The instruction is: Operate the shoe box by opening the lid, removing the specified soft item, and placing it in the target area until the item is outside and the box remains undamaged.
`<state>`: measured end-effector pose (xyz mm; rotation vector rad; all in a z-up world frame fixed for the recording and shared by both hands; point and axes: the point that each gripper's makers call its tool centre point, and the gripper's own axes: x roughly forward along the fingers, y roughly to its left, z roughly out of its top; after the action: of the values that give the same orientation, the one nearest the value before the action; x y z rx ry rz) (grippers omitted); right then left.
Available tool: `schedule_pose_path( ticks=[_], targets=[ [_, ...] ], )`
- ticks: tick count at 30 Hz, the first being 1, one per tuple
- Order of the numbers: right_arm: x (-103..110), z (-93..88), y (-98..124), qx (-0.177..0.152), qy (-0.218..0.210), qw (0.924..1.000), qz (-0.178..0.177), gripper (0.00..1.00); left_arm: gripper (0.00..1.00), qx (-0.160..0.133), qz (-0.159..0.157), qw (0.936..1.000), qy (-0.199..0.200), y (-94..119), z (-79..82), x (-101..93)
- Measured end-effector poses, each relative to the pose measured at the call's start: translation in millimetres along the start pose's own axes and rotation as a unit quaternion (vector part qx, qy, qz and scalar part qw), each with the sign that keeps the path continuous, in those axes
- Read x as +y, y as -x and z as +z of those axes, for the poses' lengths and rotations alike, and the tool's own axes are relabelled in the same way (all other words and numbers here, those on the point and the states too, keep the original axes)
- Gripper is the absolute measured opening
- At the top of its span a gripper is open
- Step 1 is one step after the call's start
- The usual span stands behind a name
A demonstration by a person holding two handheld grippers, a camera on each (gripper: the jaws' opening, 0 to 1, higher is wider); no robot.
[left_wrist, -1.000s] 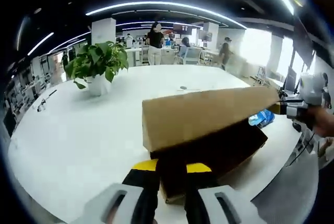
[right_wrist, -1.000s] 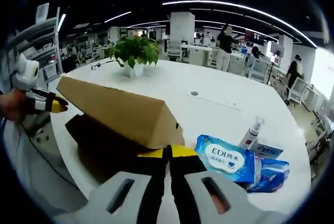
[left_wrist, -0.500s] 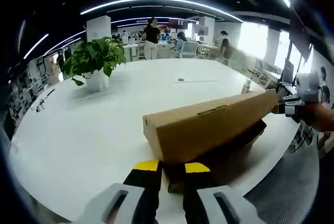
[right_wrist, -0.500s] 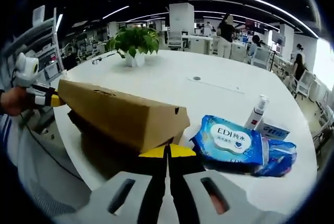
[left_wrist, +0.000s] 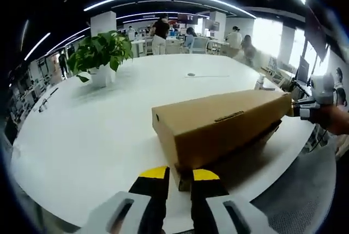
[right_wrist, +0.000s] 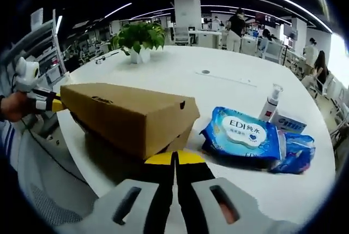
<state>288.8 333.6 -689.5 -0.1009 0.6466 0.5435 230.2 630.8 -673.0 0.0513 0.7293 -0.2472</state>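
The left gripper (left_wrist: 178,175) sits at one short end of the shoe box (left_wrist: 218,125), its yellow-tipped jaws a narrow gap apart and set against the lower edge of that end; whether they pinch the cardboard there is hard to tell from this angle. The right gripper (right_wrist: 175,159) is at the opposite short end (right_wrist: 180,122), jaws pressed together with no gap, tips touching or just under the lid's (right_wrist: 117,111) corner; I cannot make out anything caught between them.

The box lies on the white table (left_wrist: 98,130) near its front edge, long axis running from one gripper to the other, so each gripper looks down the length of the box at its partner: the right one shows at the far end (left_wrist: 297,111) in the left gripper view, the left one at the far end (right_wrist: 49,105) in the right gripper view. The lid sits low over the dark base (left_wrist: 245,149), nearly level, with little gap showing. The box looks closed, so the soft item is not yet out, and its inside is hidden.

Just to the right of the right gripper lie a blue pack of wipes (right_wrist: 242,136), a small spray bottle (right_wrist: 270,106) and a flat carton (right_wrist: 289,124). A potted plant (left_wrist: 101,57) stands far across the table.

Lifting the lid evenly would need both ends raised together, since neither gripper is nearer the middle
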Motion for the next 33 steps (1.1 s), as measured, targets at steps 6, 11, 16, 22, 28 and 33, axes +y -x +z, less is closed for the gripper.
schedule_pose_path(
  ticks=[6,11,16,22,28,33],
  targets=[
    [4,-3.9,-1,0.001,-0.009,0.9999,0.006,0.00,0.14,0.024,0.004,0.9997,0.006,-2,-14.0,3.3],
    [8,-5.8,-4,0.003,-0.009,0.9999,0.010,0.00,0.14,0.029,0.002,0.9995,0.009,-3,-17.1,2.1],
    [8,-4.1,-4,0.001,-0.012,0.9999,0.010,0.00,0.14,0.027,0.002,0.9996,0.011,-2,-14.7,1.4],
    [1,1.4,0,-0.006,-0.017,0.9998,0.002,0.00,0.14,0.013,0.010,0.9981,0.059,2,-10.5,10.4],
    [-4,15.3,7,-0.035,-0.069,0.9969,0.010,0.01,0.15,-0.040,0.020,0.9877,0.150,11,9.4,26.5],
    [8,23.9,7,-0.053,-0.107,0.9919,0.045,0.19,0.24,-0.073,-0.007,0.9765,0.203,12,26.7,23.4]
  ],
)
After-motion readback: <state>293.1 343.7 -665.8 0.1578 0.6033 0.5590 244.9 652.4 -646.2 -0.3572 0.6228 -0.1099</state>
